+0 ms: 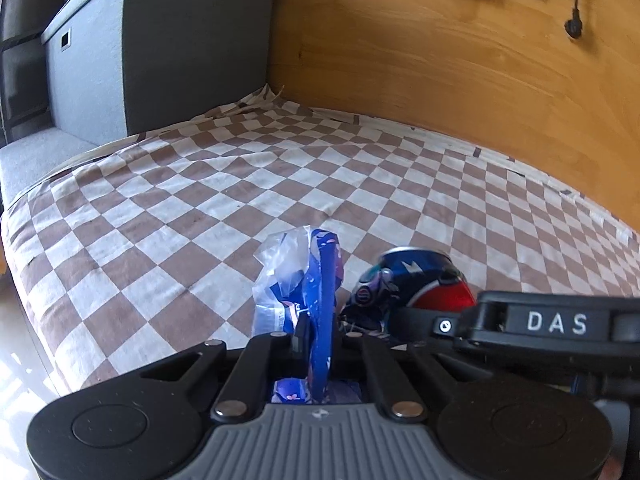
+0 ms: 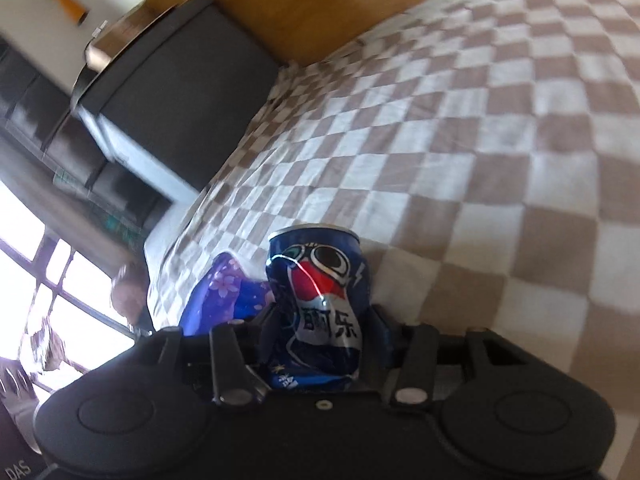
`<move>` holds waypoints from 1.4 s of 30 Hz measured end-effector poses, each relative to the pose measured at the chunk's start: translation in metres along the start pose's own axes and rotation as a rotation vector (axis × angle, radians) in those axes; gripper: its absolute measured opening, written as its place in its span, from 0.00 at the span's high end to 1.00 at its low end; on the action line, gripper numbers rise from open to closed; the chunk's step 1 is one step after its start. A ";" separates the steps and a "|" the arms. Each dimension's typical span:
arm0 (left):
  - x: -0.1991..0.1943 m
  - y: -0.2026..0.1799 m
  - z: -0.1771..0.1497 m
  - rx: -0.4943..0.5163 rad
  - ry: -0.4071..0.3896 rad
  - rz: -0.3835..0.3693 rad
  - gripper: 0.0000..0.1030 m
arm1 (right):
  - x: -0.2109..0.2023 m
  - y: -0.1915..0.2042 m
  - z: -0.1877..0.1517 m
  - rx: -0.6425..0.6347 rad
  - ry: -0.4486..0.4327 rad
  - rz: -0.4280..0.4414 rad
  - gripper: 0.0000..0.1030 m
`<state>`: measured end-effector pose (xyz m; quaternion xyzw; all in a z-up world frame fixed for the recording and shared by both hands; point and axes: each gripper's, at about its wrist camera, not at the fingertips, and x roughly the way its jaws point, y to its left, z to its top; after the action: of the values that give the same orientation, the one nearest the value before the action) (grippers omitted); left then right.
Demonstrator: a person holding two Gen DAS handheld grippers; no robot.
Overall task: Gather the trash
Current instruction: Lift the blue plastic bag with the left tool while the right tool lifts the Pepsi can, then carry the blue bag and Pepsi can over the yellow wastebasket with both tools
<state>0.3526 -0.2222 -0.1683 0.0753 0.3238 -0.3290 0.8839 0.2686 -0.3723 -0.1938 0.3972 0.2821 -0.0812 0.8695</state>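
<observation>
While both grippers are angled down toward a checked cloth (image 1: 280, 184) spread over a flat surface, the right one is rolled to the side, so that its view shows the cloth running steeply upward. The left gripper (image 1: 316, 344) is seen pinched fully together on a crumpled blue wrapper (image 1: 322, 312), which is held upright between the fingers, a clear plastic part sticking up on its left side. The right gripper (image 2: 320, 332) is noted with its jaws narrowed about a dented blue soda can (image 2: 320, 304); the fingers appear pressed against the can's two flanks, and the can stands up out of the jaws with its top rim away from the camera. In the left view the same can is seen just right of the wrapper, with the right gripper's black body lying across the lower right. In the right view the wrapper is seen just left of the can. A dark grey box (image 1: 160, 48) and a wooden board (image 1: 460, 60) are recorded beyond the cloth's far edge.
</observation>
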 end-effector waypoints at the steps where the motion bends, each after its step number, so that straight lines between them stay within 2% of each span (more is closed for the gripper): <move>1: 0.000 0.001 0.000 0.003 0.000 0.002 0.97 | 0.001 0.000 0.003 -0.021 0.012 -0.008 0.61; 2: 0.000 0.002 0.000 0.002 0.000 0.000 0.97 | 0.001 0.000 0.005 -0.039 0.020 -0.012 0.65; 6: -0.001 0.003 0.000 -0.017 -0.001 -0.001 0.96 | -0.001 0.000 0.008 -0.101 0.025 0.012 0.67; 14: -0.022 0.009 0.002 -0.063 -0.030 0.019 0.95 | -0.018 0.015 0.007 -0.213 0.004 0.012 0.69; 23: -0.050 0.013 -0.004 -0.095 -0.052 0.017 0.95 | -0.058 0.026 0.009 -0.355 -0.007 -0.034 0.69; 32: -0.098 0.017 -0.015 -0.154 -0.095 0.066 0.95 | -0.075 0.036 0.001 -0.421 -0.026 -0.071 0.69; 42: -0.148 0.059 -0.033 -0.254 -0.122 0.174 0.95 | -0.065 0.088 -0.023 -0.521 -0.005 -0.014 0.69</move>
<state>0.2875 -0.0858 -0.1066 -0.0294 0.3007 -0.2115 0.9295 0.2379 -0.3017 -0.1128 0.1578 0.2941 -0.0127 0.9426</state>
